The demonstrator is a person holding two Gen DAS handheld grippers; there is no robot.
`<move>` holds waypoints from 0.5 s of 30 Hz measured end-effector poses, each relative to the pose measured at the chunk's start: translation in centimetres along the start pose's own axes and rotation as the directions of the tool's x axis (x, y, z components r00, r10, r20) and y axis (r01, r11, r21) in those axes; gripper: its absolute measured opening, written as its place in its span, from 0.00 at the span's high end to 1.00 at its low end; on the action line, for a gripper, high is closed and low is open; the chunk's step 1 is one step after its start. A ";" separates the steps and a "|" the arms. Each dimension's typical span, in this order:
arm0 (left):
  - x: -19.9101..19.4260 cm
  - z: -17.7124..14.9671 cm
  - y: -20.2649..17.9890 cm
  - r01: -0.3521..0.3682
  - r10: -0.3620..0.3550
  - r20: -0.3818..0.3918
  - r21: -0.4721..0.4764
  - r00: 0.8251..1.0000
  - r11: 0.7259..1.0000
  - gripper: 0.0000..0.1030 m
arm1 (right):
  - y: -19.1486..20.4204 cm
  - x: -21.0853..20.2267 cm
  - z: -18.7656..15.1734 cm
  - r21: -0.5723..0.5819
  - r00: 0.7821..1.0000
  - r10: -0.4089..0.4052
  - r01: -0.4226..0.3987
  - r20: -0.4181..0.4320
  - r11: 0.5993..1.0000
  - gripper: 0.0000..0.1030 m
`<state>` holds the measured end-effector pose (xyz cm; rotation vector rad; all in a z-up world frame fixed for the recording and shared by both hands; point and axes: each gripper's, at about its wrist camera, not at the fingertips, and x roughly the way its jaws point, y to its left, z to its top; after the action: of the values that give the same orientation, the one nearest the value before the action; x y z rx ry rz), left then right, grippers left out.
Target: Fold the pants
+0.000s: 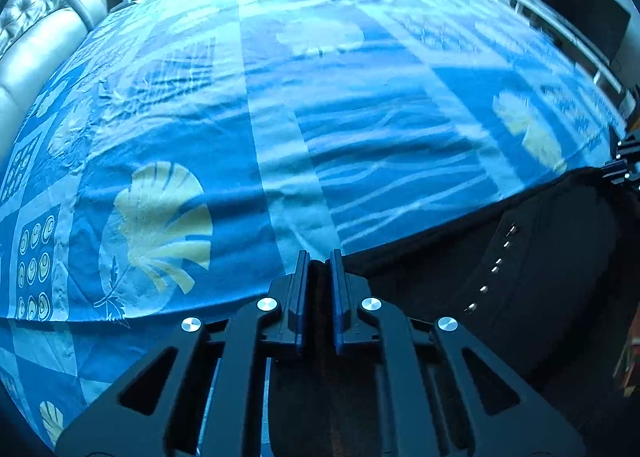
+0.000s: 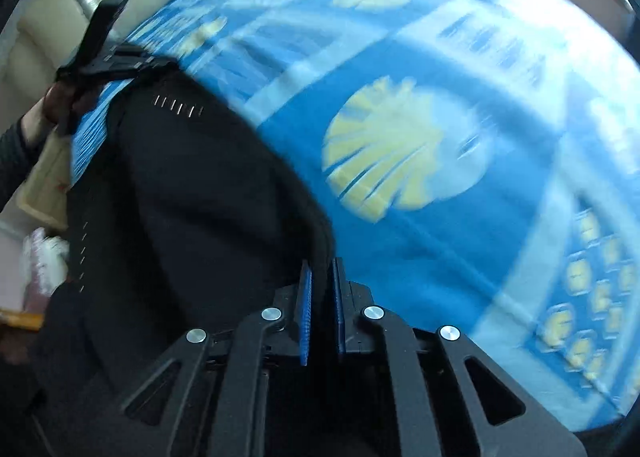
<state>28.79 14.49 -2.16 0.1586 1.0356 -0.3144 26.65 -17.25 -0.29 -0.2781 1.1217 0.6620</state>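
Note:
The black pants [image 1: 520, 257] hang stretched between my two grippers above the bed, a row of small metal studs showing on them. My left gripper [image 1: 320, 261] is shut on one corner of the pants' edge. In the right wrist view the pants [image 2: 192, 197] fill the left half, and my right gripper [image 2: 322, 269] is shut on their other corner. The left gripper [image 2: 104, 57] shows at the upper left there, clamped on the cloth. The right gripper's tip [image 1: 624, 169] shows at the right edge of the left wrist view.
A blue bedsheet [image 1: 280, 117] with yellow shell prints covers the bed below. A cream padded headboard [image 1: 44, 37] runs along the left. A dark TV [image 1: 580, 13] on a white shelf stands at the far right.

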 end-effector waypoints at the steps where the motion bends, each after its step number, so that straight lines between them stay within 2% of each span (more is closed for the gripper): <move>1: -0.5 0.2 0.1 0.006 -0.005 0.019 -0.013 1.000 1.000 0.91 | 0.4 -1.2 0.2 -0.010 0.998 -0.050 0.051 0.041 0.999 0.91; 5: -4.9 0.0 0.3 0.063 -0.054 0.130 -0.069 0.990 0.996 0.93 | 3.1 -4.8 -0.3 -0.079 0.969 -0.186 0.200 0.161 0.977 0.91; 8: -8.0 -1.9 -0.2 0.093 -0.076 0.181 -0.084 0.981 0.992 0.94 | 6.6 -6.5 -2.6 -0.159 0.933 -0.278 0.317 0.227 0.935 0.91; 12: -11.5 -6.1 -0.8 0.144 -0.111 0.225 -0.133 0.968 0.981 0.94 | 11.0 -7.3 -6.8 -0.221 0.902 -0.336 0.398 0.270 0.890 0.91; 15: -13.6 -9.7 -1.3 0.154 -0.113 0.239 -0.159 0.964 0.975 0.94 | 14.1 -7.0 -9.7 -0.260 0.891 -0.355 0.428 0.285 0.866 0.91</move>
<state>14.03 18.36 4.73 -0.1072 0.8418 -0.3533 8.85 -13.76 3.51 -0.6737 0.7014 0.4877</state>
